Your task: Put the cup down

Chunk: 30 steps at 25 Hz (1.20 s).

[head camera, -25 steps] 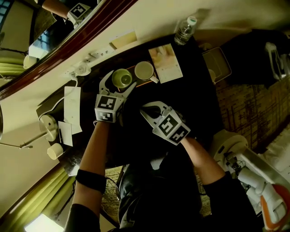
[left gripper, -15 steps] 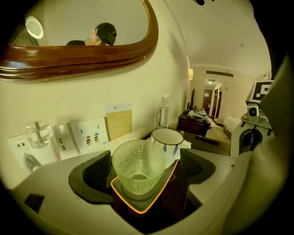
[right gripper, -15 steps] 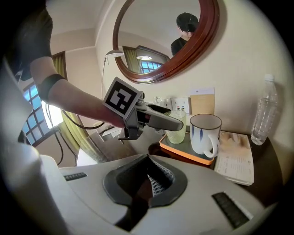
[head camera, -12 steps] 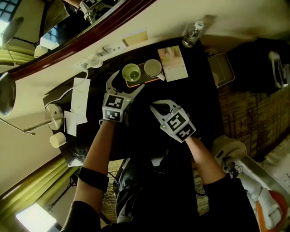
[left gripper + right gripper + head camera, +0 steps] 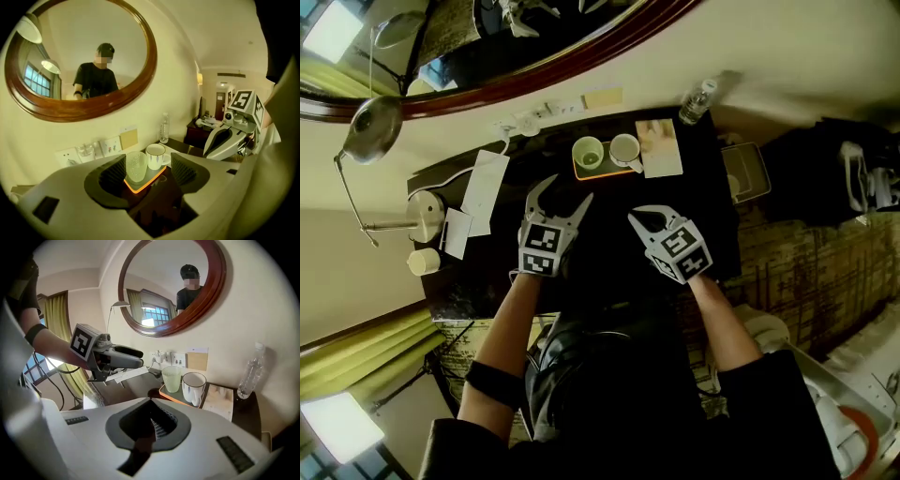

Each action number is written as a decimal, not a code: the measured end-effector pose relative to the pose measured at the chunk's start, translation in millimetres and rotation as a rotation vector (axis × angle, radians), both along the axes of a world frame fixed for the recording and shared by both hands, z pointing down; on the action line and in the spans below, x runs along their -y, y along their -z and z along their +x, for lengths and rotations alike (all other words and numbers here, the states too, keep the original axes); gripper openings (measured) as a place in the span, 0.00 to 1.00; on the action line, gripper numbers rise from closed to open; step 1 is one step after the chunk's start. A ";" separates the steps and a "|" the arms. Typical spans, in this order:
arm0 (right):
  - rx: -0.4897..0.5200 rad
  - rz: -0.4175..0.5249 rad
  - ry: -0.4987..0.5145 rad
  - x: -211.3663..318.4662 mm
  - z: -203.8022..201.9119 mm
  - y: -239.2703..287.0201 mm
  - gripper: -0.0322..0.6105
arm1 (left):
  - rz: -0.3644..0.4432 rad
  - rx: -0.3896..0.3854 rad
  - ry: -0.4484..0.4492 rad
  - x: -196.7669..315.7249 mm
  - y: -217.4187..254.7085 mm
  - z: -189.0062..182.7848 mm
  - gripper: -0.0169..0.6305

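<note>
A pale green ribbed cup stands upright on an orange-rimmed tray, left of a white mug. My left gripper hangs over the dark desk, short of the tray and apart from the cup. Its jaws are open and have just been closing, with nothing between them. In the left gripper view the cup and mug show beyond the gap of my left gripper. My right gripper is shut and empty, also back from the tray. Its own view shows my right gripper below the cup.
A water bottle stands at the desk's back right, beside a booklet. Papers, a lamp and a small white cup occupy the left. A round mirror and wall sockets are behind the desk.
The left gripper, which had its jaws around the green cup, has drawn back and up, leaving the cup on the tray. The right gripper has also pulled back toward the person.
</note>
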State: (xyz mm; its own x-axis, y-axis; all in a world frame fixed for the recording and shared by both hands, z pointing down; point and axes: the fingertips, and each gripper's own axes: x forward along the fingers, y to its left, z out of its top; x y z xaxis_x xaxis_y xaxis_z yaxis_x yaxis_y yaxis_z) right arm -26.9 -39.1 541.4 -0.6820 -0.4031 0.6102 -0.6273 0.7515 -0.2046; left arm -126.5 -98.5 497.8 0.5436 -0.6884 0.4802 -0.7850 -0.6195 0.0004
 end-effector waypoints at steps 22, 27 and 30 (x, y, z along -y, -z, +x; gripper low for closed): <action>0.001 0.086 -0.079 -26.5 39.6 53.3 0.06 | 0.015 -0.101 0.183 -97.9 35.8 -46.5 0.03; 0.005 0.065 -0.101 -36.3 43.3 46.4 0.06 | 0.005 -0.066 0.158 -110.5 35.2 -44.9 0.03; 0.004 0.056 -0.108 -38.7 43.7 41.3 0.06 | 0.002 -0.066 0.157 -109.9 34.6 -44.6 0.03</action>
